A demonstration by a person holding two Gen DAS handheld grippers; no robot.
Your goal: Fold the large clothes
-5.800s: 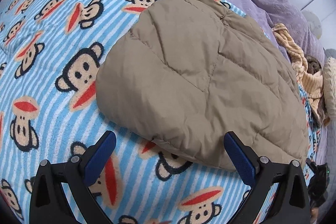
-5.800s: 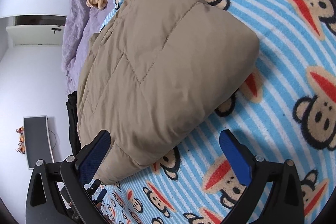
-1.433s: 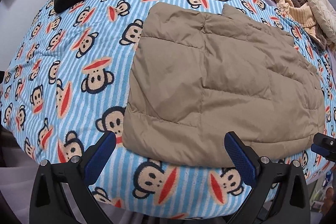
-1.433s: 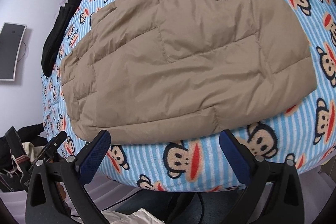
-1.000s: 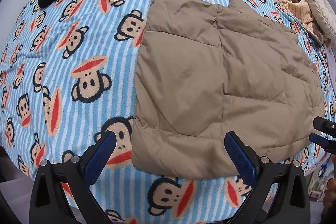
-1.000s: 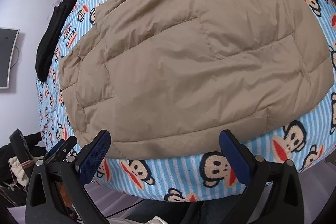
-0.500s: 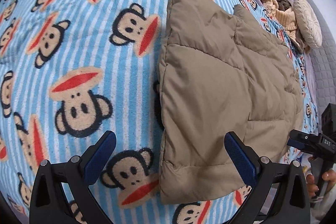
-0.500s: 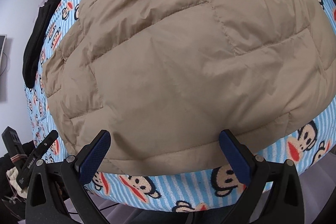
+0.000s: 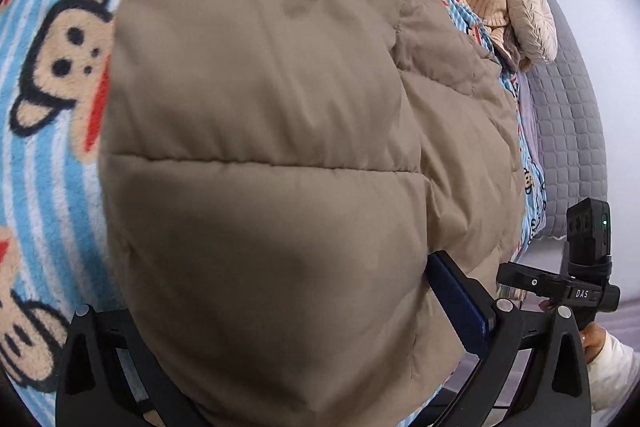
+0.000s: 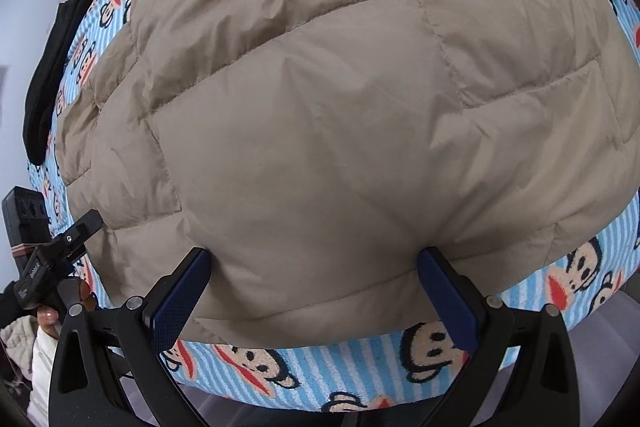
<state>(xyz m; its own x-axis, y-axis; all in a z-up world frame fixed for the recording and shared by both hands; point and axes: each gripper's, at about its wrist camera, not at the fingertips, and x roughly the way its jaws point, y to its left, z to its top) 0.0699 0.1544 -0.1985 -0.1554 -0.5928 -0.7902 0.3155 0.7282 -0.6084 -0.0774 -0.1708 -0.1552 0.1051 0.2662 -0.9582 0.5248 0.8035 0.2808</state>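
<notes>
right gripper (image 10: 312, 291) jaws apart, straddling near hem of the tan quilted down jacket (image 10: 340, 131); not clamped. left gripper (image 9: 280, 327) at the jacket's near-left corner, its left finger hidden, probably apart too. jacket lies partly folded on monkey-print blanket (image 10: 360, 379); next fold not yet made.

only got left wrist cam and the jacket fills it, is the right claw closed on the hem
Observer: No. The right wrist view shows the right claw open, with the tan jacket's near edge bulging between its pads.
Operator: anything else on the bed over there
Observer: A black garment lies at the far left edge, apart from the jacket.
Operator: what's under the hem
Observer: A strip of monkey blanket shows just below it.
</notes>
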